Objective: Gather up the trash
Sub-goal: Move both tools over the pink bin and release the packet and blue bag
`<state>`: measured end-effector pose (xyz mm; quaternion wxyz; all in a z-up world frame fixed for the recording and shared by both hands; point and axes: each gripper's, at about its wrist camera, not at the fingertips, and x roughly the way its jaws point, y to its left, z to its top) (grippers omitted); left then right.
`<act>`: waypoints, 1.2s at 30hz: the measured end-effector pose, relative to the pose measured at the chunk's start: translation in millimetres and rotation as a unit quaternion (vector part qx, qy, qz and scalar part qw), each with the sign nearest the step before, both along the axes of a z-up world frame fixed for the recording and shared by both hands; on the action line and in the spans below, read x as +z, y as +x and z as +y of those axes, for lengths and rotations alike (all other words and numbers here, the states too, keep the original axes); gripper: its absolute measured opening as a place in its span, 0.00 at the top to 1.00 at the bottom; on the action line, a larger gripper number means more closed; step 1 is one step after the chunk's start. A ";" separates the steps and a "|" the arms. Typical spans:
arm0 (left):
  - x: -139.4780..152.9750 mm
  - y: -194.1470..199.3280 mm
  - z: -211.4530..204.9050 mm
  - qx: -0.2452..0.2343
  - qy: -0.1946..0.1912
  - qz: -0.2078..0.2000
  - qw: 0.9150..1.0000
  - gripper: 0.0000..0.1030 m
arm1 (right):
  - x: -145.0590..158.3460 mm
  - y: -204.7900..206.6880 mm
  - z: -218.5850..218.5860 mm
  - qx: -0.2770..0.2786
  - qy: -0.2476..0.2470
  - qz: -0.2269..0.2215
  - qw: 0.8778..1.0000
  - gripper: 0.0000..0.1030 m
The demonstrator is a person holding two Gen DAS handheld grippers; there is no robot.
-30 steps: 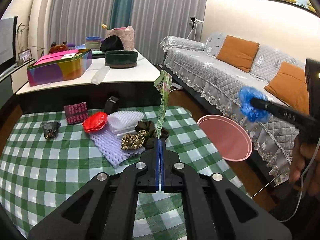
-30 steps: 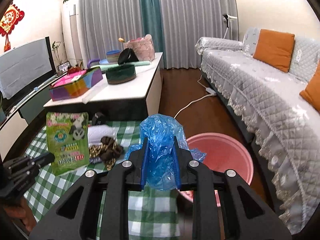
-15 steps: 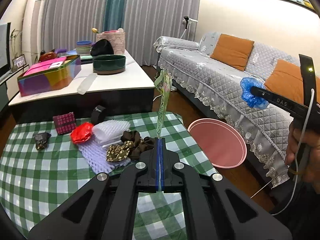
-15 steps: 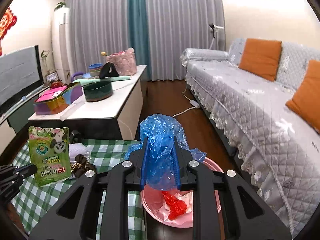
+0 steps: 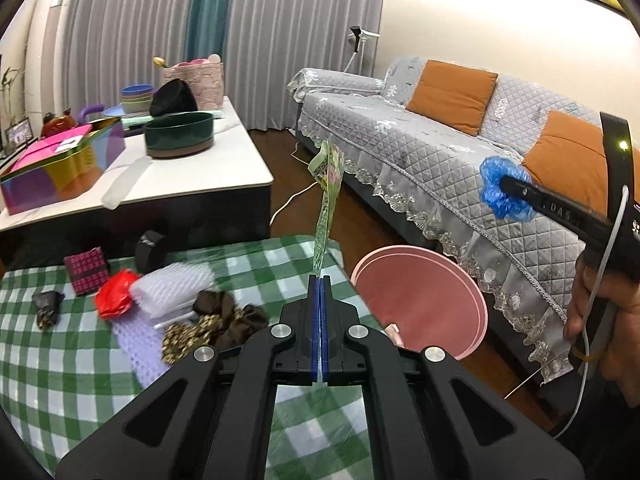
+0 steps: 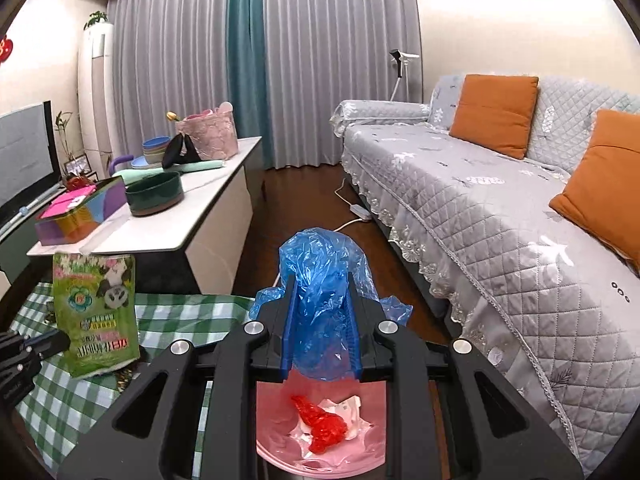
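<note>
The right gripper point(image 6: 322, 320) is clamped on a crumpled blue plastic bag point(image 6: 326, 280), held directly above the round pink plastic bin point(image 6: 280, 446) on the floor beside the green checked tablecloth point(image 5: 60, 380). The bag looks nearly weightless, soft and slick, likely to cling to the pads; a pinch through its bunched middle suits it. The left gripper point(image 5: 319, 280) is closed on the bottom edge of a flat green printed snack packet point(image 5: 329, 196), light and floppy, long axis standing upright, seen edge-on from the left wrist.

grey quilted sofa point(image 6: 500, 208), orange cushions point(image 6: 494, 114), green bowl point(image 5: 178, 135), curtains point(image 6: 280, 60)
</note>
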<state>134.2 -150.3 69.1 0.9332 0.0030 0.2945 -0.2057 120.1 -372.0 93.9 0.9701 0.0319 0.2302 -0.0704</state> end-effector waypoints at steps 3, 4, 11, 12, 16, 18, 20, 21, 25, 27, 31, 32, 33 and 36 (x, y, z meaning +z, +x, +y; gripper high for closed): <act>0.7 8.0 -9.1 -0.005 -0.004 -0.001 1.000 1.00 | -3.8 1.7 -7.2 -0.007 0.005 0.005 1.000 0.79; 0.9 10.1 -11.8 -0.007 -0.004 -0.001 1.000 1.00 | -5.0 2.3 -9.8 -0.010 0.005 0.007 1.000 0.79; -2.7 22.4 -37.3 -0.028 -0.002 0.000 1.000 1.00 | -15.0 6.0 -24.4 -0.027 0.011 0.019 0.999 0.79; -3.4 23.8 -42.1 -0.033 -0.001 0.001 0.999 1.00 | -16.9 7.0 -27.1 -0.031 0.012 0.021 0.999 0.79; -8.4 29.6 -58.6 -0.048 0.000 0.003 0.999 1.00 | -25.6 10.9 -33.4 -0.040 0.013 0.033 0.999 0.79; -11.1 32.8 -64.9 -0.052 -0.002 0.006 0.999 1.00 | -28.2 11.6 -35.2 -0.042 0.012 0.037 0.998 0.79; -14.1 36.9 -71.4 -0.057 -0.003 0.009 0.998 1.00 | -30.7 12.6 -37.8 -0.045 0.013 0.040 0.998 0.79; -15.3 38.7 -75.1 -0.059 -0.003 0.010 0.998 1.00 | -31.8 12.9 -38.9 -0.046 0.013 0.041 0.998 0.79; -20.7 46.9 -88.8 -0.071 -0.004 0.014 0.997 1.00 | -37.0 16.0 -44.0 -0.052 0.015 0.047 0.997 0.79; -24.0 51.2 -95.4 -0.077 -0.002 0.016 0.997 1.00 | -38.3 17.5 -47.2 -0.055 0.016 0.048 0.997 0.79; -28.6 58.4 -106.4 -0.083 -0.001 0.021 0.996 1.00 | -40.0 18.4 -52.9 -0.059 0.020 0.048 0.997 0.79; -29.1 59.3 -108.8 -0.086 -0.005 0.022 0.996 1.00 | -40.0 18.5 -54.7 -0.061 0.022 0.047 0.997 0.79; -29.4 60.4 -110.8 -0.091 -0.009 0.023 0.996 1.00 | -39.7 18.6 -56.4 -0.062 0.023 0.046 0.997 0.79; -31.3 63.5 -117.2 -0.112 -0.020 0.031 0.993 1.00 | -39.0 18.9 -59.9 -0.068 0.026 0.042 0.996 0.74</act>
